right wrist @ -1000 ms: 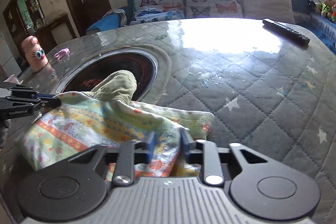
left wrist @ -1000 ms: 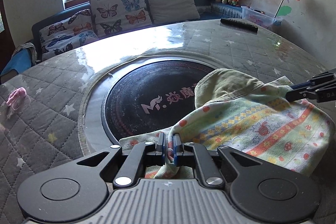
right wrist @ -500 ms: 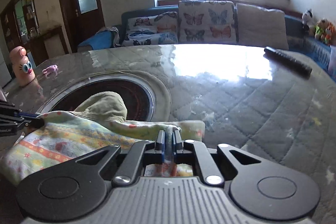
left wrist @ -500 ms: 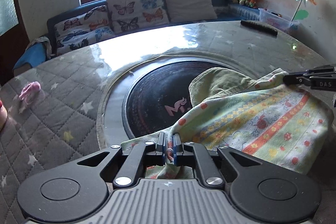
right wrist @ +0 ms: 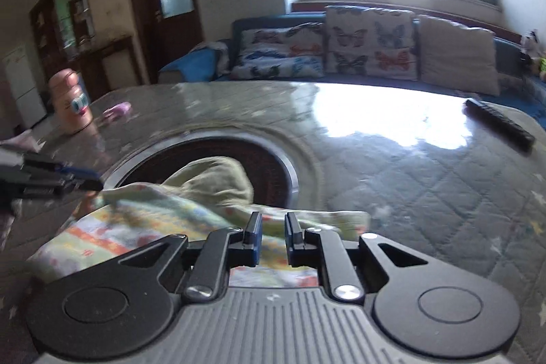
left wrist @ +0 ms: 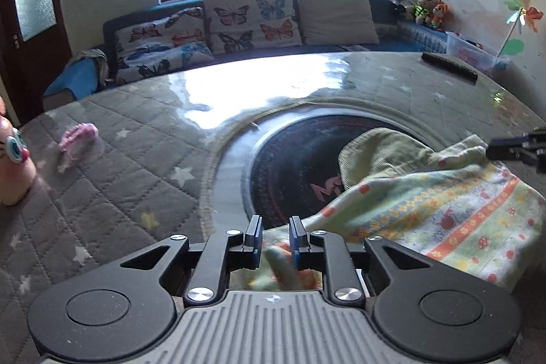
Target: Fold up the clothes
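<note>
A small patterned garment [left wrist: 443, 214] with a pale green corduroy part [left wrist: 382, 152] lies folded on the round table, partly over the dark centre disc [left wrist: 290, 166]. My left gripper [left wrist: 275, 224] is at the garment's near left corner. Its jaws are opening, and a fold of cloth lies loose between and below them. My right gripper [right wrist: 273, 220] is over the garment [right wrist: 143, 220] at its right edge, jaws also opening, pads off the cloth. Each gripper shows in the other's view: the right gripper [left wrist: 494, 149] and the left gripper [right wrist: 82, 179].
The table [left wrist: 119, 193] wears a grey quilted star cover under glass. A black remote [right wrist: 498, 125] lies far right. A pink toy [left wrist: 76, 139] and a peach figure [right wrist: 71, 104] stand at the left. A sofa with butterfly cushions [left wrist: 252, 16] runs behind.
Both grippers were shut on the garment's edge; now both sets of jaws have parted and let the cloth go. Both grippers have drawn back a little from the garment.
</note>
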### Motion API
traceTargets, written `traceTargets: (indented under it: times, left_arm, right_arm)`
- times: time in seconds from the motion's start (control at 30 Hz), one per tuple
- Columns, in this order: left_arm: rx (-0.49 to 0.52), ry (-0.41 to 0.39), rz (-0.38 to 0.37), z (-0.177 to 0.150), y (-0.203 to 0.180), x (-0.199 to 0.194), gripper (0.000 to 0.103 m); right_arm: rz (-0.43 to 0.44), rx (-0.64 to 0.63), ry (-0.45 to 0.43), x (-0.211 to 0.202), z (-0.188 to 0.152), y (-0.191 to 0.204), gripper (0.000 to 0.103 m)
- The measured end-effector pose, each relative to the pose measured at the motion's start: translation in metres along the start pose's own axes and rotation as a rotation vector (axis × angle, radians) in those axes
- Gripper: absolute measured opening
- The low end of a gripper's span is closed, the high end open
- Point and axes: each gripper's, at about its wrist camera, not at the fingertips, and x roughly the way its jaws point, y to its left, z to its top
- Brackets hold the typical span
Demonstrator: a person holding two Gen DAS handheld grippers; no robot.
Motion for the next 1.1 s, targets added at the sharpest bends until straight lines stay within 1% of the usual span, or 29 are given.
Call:
traceTargets:
  times: [0.07, 0.1, 0.2, 0.37, 0.47, 0.5, 0.6, 0.67, 0.8, 0.97, 1.1]
  left_arm:
    - [-0.028, -0.008, 0.004, 0.004, 0.005, -0.004, 0.018]
    - [-0.035, -0.015, -0.008, 0.006, 0.004, -0.007, 0.018]
    - [-0.011, -0.027, -0.075, 0.010, -0.008, -0.013, 0.018]
    - [0.038, 0.004, -0.194, 0.020, -0.037, 0.001, 0.017]
    - [0.037, 0.060, -0.243, 0.026, -0.047, 0.023, 0.017]
    - [0.038, 0.084, -0.250, 0.027, -0.048, 0.031, 0.017]
    - [0.050, 0.119, -0.241, 0.027, -0.047, 0.042, 0.017]
    - [0.045, 0.133, -0.245, 0.029, -0.043, 0.044, 0.017]
    - [0.055, 0.163, -0.258, 0.031, -0.037, 0.050, 0.018]
    - [0.076, 0.172, -0.263, 0.032, -0.037, 0.051, 0.019]
    - [0.079, 0.172, -0.264, 0.032, -0.036, 0.051, 0.019]
  right_arm:
    - [0.020, -0.013, 0.022, 0.012, 0.002, 0.006, 0.012]
    - [0.027, -0.011, 0.034, 0.018, 0.003, 0.008, 0.012]
    - [0.036, 0.003, 0.059, 0.034, 0.005, 0.009, 0.012]
    - [0.038, 0.041, 0.075, 0.051, 0.007, 0.006, 0.012]
    - [0.036, 0.035, 0.076, 0.051, 0.007, 0.007, 0.013]
    - [0.033, 0.029, 0.074, 0.050, 0.007, 0.008, 0.013]
    - [0.037, -0.014, 0.050, 0.038, 0.008, 0.016, 0.013]
    - [0.064, -0.069, 0.028, 0.025, 0.009, 0.028, 0.015]
    - [0.137, -0.149, 0.027, 0.014, 0.007, 0.056, 0.015]
    - [0.198, -0.227, 0.047, 0.017, -0.002, 0.090, 0.015]
    - [0.268, -0.293, 0.056, 0.015, -0.013, 0.121, 0.015]
